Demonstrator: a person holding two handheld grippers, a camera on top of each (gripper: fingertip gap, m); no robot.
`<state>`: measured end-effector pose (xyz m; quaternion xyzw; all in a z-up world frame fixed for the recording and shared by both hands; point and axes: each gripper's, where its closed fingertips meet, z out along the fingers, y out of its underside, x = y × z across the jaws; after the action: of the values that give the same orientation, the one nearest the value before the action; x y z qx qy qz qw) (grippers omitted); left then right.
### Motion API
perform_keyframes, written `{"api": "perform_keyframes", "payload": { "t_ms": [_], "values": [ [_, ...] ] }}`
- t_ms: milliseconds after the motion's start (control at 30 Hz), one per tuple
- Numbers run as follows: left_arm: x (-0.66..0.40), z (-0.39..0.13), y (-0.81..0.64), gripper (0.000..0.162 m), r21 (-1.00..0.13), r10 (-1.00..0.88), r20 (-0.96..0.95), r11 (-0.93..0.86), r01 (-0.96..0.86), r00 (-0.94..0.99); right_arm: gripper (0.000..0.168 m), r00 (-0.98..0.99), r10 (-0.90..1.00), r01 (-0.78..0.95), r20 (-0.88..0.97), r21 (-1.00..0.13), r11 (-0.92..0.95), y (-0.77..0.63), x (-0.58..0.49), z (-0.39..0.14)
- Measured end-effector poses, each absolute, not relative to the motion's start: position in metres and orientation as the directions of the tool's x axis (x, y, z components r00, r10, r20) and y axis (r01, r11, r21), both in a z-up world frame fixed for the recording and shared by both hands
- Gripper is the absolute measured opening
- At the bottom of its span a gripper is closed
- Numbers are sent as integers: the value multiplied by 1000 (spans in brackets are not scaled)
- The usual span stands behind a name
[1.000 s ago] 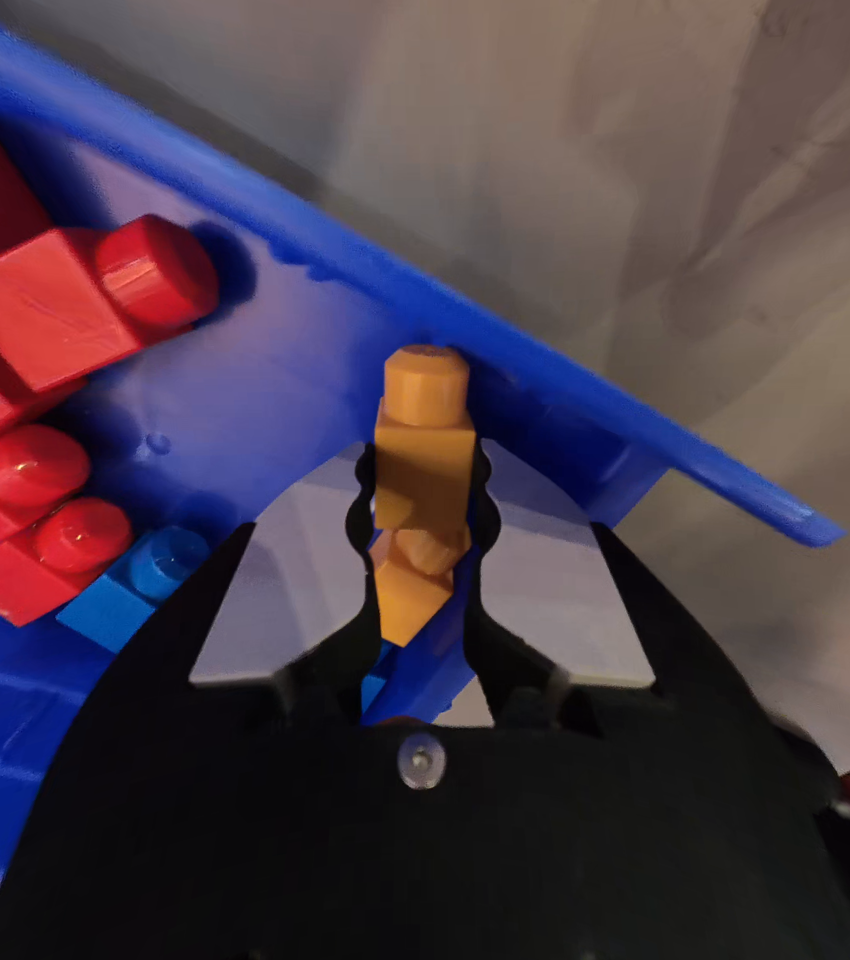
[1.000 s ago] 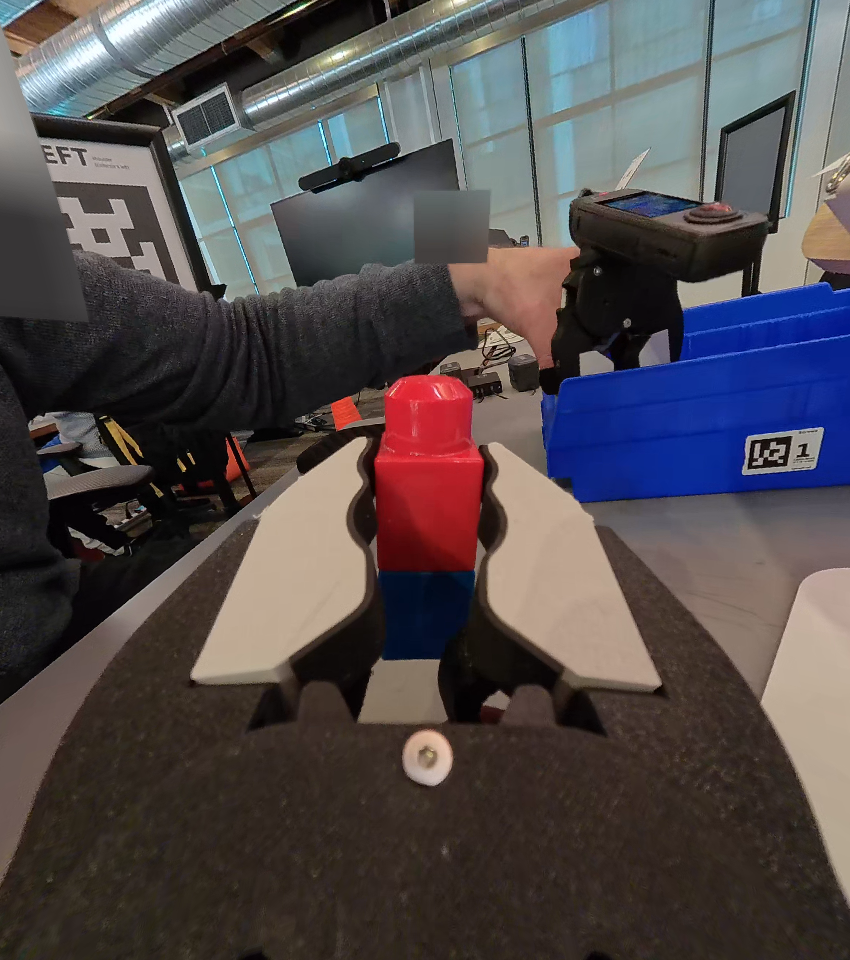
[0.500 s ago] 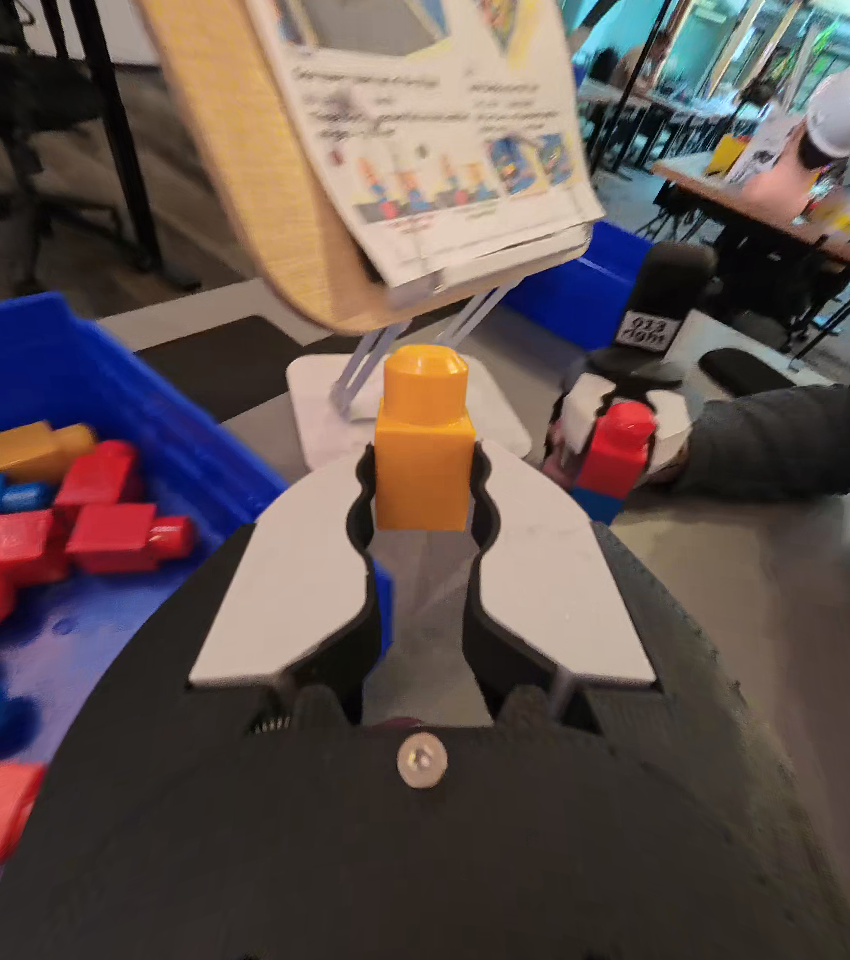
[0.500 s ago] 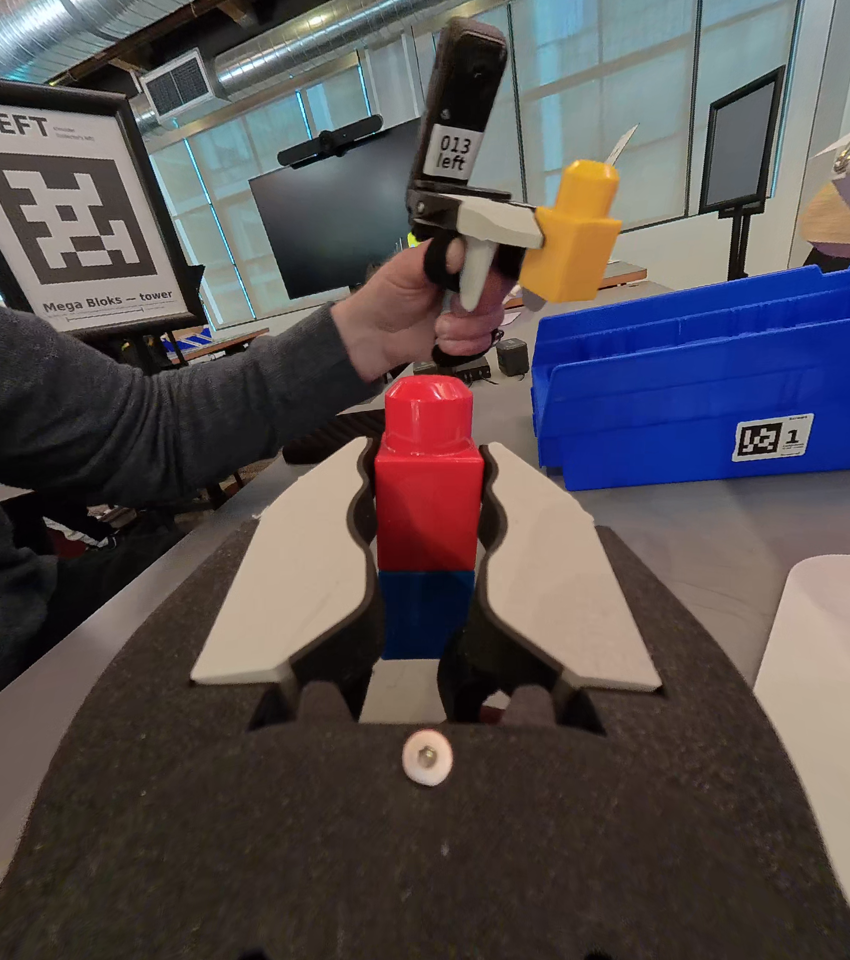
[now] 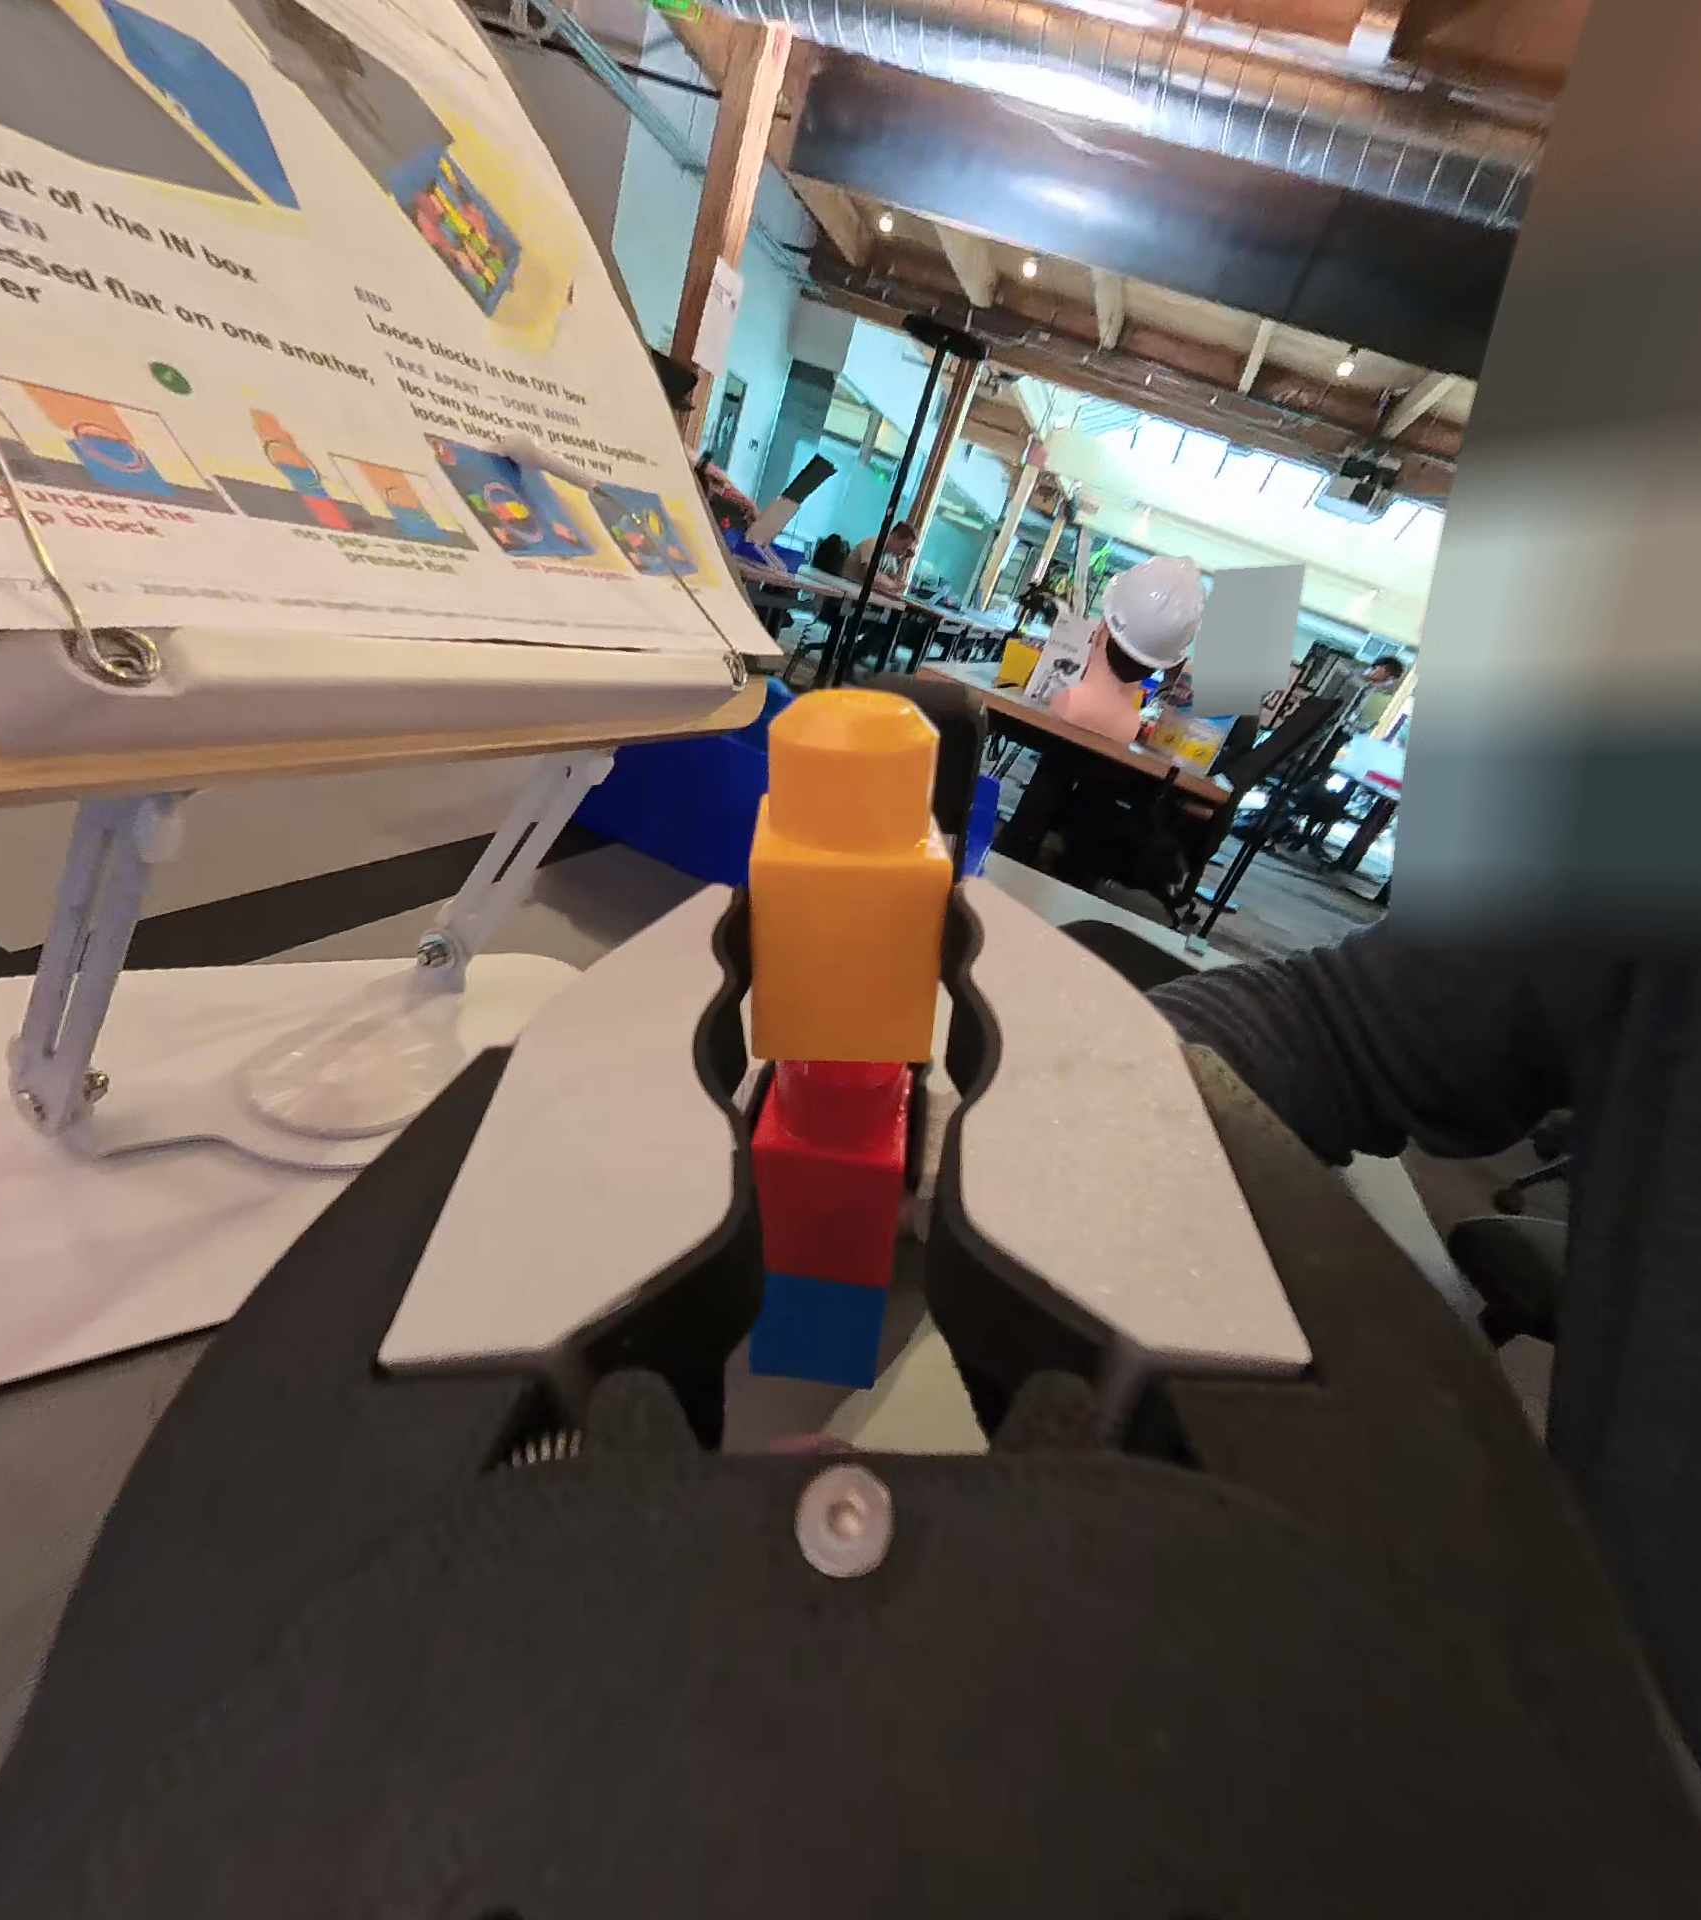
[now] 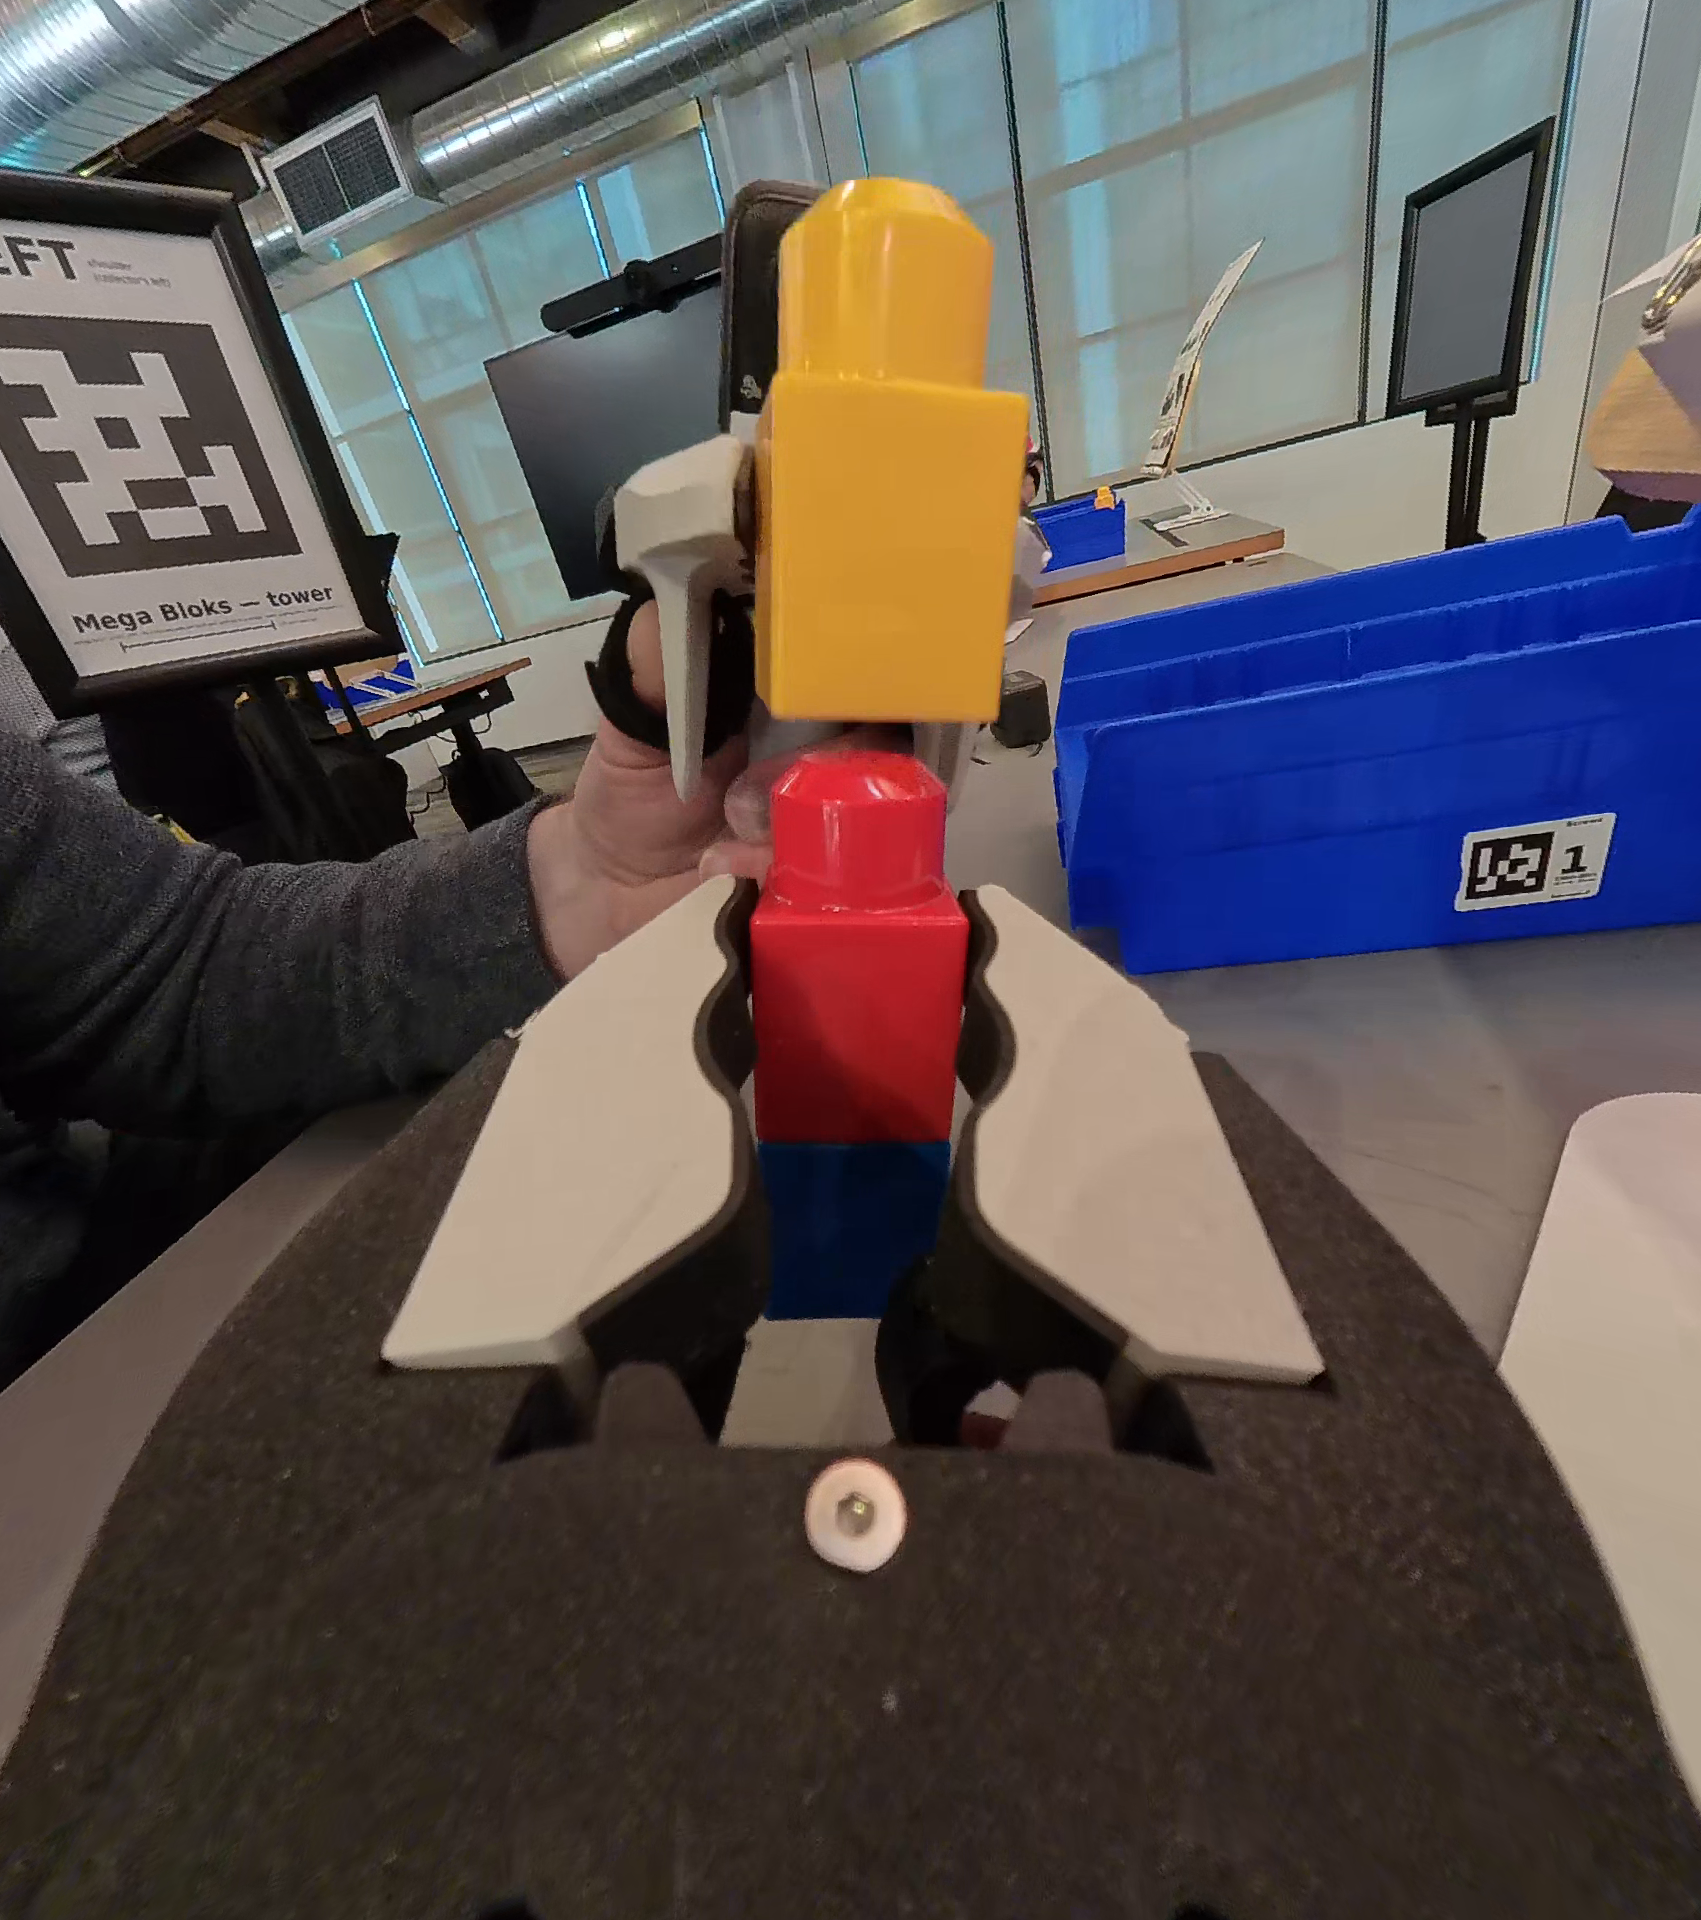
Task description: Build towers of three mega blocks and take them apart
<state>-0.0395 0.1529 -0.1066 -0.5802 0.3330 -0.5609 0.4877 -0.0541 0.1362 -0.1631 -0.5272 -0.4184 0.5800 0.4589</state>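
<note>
My left gripper [image 5: 848, 935] is shut on an orange block [image 5: 846, 914]. It holds the block just above the stud of a red block [image 5: 830, 1174], which sits pressed on a blue block [image 5: 818, 1330]. My right gripper [image 6: 856, 997] is shut on that red block [image 6: 856, 1023], with the blue block [image 6: 851, 1226] below it between the fingers. In the right wrist view the orange block [image 6: 887, 520] hangs directly over the red stud, a thin gap showing, with the left gripper [image 6: 690, 582] and a hand behind it.
A blue bin [image 6: 1448, 769] with a tag stands on the grey table at the right. A white stand [image 5: 129, 1122] holds an instruction sheet [image 5: 233, 343] at the left. A framed marker sign [image 6: 98, 436] stands behind a grey-sleeved arm [image 6: 150, 987]. There is about 6 cm between the tips of the two grippers.
My left gripper has lifted the orange block out of the blue bin and carried it over to just above the red block. My right gripper has kept its two-block stack still.
</note>
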Motion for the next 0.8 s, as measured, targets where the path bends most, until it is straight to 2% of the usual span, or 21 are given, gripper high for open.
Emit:
{"api": "perform_keyframes", "payload": {
  "t_ms": [800],
  "values": [
    [-31, -135, 142, 35, -968, -966, 247, -243, 68, 70, 35, -57, 968, -100, -246, -963, -251, 134, -51, -162]
  ]
}}
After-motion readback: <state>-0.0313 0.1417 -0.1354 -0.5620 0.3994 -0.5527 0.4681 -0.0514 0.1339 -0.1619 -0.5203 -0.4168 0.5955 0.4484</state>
